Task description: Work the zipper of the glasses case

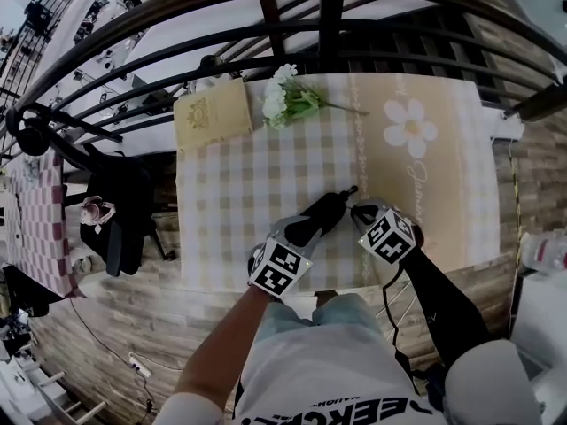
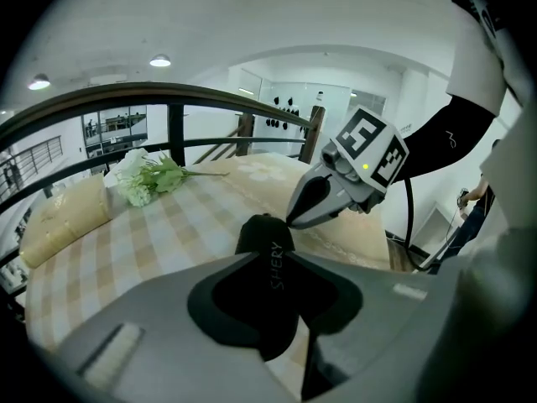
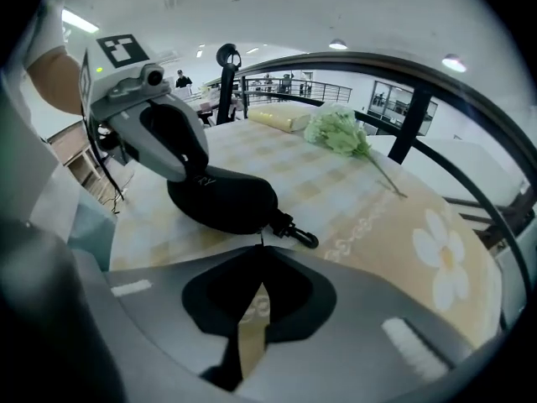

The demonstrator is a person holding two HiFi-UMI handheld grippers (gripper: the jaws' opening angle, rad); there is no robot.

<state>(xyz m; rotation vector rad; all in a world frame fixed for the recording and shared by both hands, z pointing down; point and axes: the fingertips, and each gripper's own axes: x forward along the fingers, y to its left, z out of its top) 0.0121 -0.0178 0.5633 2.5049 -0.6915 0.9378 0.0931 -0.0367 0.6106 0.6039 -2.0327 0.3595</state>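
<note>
A black soft glasses case (image 1: 321,215) lies on the checked tablecloth (image 1: 239,175) near the table's front edge. My left gripper (image 2: 277,254) is shut on the near end of the glasses case (image 2: 265,240), which bears pale lettering. The right gripper view shows the case (image 3: 226,196) held by the left gripper's fingers (image 3: 172,141), and a black clip (image 3: 298,232) hanging off the case's end. My right gripper (image 3: 260,248) is shut at the case's end, with a thin zipper pull (image 3: 260,240) running into its tips. In the head view the right gripper (image 1: 356,209) is beside the clip (image 1: 350,190).
White flowers with green stems (image 1: 288,100) and a beige cushion-like packet (image 1: 213,113) lie at the table's far side. A dark curved railing (image 1: 292,34) runs behind the table. A daisy print (image 1: 409,124) marks the cloth's right part. The person's legs are at the front edge.
</note>
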